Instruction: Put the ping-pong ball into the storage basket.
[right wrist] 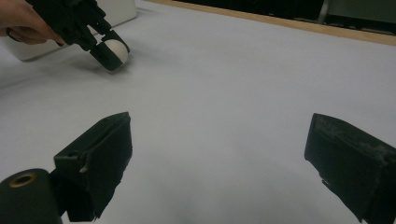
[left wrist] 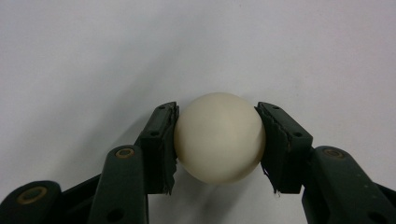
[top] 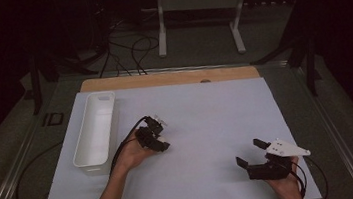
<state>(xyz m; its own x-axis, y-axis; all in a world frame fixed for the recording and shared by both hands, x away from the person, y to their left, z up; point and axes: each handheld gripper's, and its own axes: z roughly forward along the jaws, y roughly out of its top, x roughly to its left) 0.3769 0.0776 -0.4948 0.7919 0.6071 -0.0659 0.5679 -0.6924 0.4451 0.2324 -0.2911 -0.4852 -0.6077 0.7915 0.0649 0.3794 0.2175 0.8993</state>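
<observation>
Left gripper view: left claw [left wrist: 218,142] pinches a cream ball [left wrist: 219,137] over the white desk [left wrist: 93,56]. Right claw [right wrist: 219,163] stands spread, holding nothing.

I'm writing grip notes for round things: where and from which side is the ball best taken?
Across its widest middle, one pad on each opposite side, coming in low over the sheet. The ball is smooth and round, so off-centre pads would slip. The left claw holds it that way.
</observation>
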